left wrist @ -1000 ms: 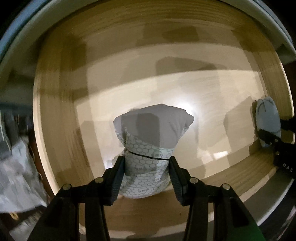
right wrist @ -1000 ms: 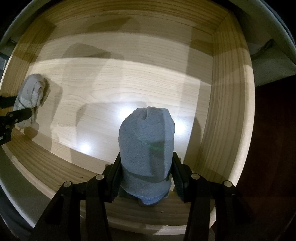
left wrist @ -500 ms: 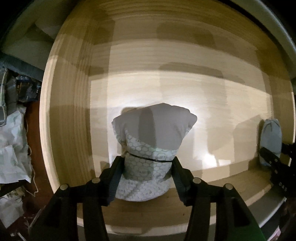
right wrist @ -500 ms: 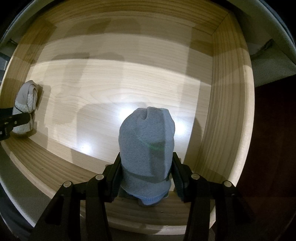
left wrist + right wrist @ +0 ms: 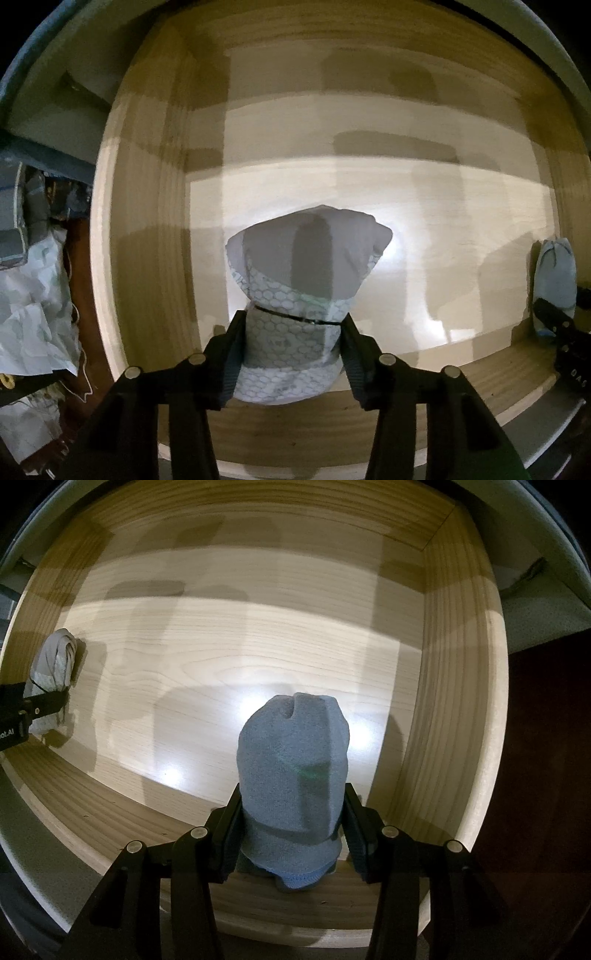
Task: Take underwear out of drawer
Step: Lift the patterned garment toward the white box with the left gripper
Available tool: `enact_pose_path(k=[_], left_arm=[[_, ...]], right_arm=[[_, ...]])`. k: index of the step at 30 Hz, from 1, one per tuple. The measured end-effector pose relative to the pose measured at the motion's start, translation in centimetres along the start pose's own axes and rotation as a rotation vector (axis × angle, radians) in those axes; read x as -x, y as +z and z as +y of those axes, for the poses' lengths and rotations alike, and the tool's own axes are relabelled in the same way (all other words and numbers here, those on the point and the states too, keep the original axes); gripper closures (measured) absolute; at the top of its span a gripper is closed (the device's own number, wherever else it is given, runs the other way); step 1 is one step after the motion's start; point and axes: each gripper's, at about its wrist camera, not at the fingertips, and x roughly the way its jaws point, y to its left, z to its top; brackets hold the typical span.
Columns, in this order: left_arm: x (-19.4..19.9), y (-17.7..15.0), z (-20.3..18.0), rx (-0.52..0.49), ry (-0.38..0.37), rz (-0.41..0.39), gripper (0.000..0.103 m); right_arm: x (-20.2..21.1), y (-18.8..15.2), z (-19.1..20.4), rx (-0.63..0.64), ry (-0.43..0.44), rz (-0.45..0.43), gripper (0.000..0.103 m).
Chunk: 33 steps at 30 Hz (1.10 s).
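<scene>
Two rolled bundles of underwear hang over a pale wooden drawer (image 5: pixel 147 229). My left gripper (image 5: pixel 291 332) points down with a grey, honeycomb-patterned bundle (image 5: pixel 306 266) between its fingers. Its jaws are closing and the pads press on the bundle's sides. My right gripper (image 5: pixel 291 812) is shut on a blue knitted bundle (image 5: pixel 295 753) near the drawer's right wall (image 5: pixel 443 709). Each view shows the other bundle at its edge: the blue one (image 5: pixel 556 273) at far right, the grey one (image 5: pixel 55 661) at far left.
The drawer floor (image 5: pixel 258 646) below both grippers is bare, lit wood. Crumpled white paper and clutter (image 5: pixel 33 314) lie outside the drawer's left wall. Dark floor (image 5: pixel 546 775) lies beyond the right wall, and the front board (image 5: pixel 295 908) runs under the right gripper.
The left view has rolled and shifted, bringing more of the drawer's left wall and the clutter into sight, with the grey bundle still between the fingers. The right gripper and its blue bundle have stayed put.
</scene>
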Motion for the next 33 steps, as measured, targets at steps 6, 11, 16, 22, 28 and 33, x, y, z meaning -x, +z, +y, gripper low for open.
enact_pose_path(k=[6, 11, 16, 22, 28, 33], left_arm=[[1.1, -0.7, 0.0, 0.018, -0.005, -0.030, 0.057], [2.5, -1.9, 0.7, 0.031, -0.020, -0.051, 0.057], [3.8, -2.1, 0.1, 0.001, 0.017, -0.130, 0.057], [5.3, -3.2, -1.3, -0.003, 0.011, -0.204, 0.057], [7.4, -4.5, -1.4, 0.002, 0.005, -0.280, 0.057], [9.4, -5.5, -0.5, -0.003, -0.001, -0.355, 0.057]], right_arm=[[0.0, 0.2, 0.1, 0.002, -0.004, 0.003, 0.058], [-0.1, 0.3, 0.3, 0.006, -0.009, 0.007, 0.058], [-0.2, 0.2, 0.5, 0.004, -0.009, 0.005, 0.058], [-0.3, 0.2, 0.6, 0.003, -0.012, 0.007, 0.058], [-0.3, 0.2, 0.8, 0.004, -0.016, 0.009, 0.058], [-0.3, 0.2, 0.8, 0.002, -0.013, 0.006, 0.058]])
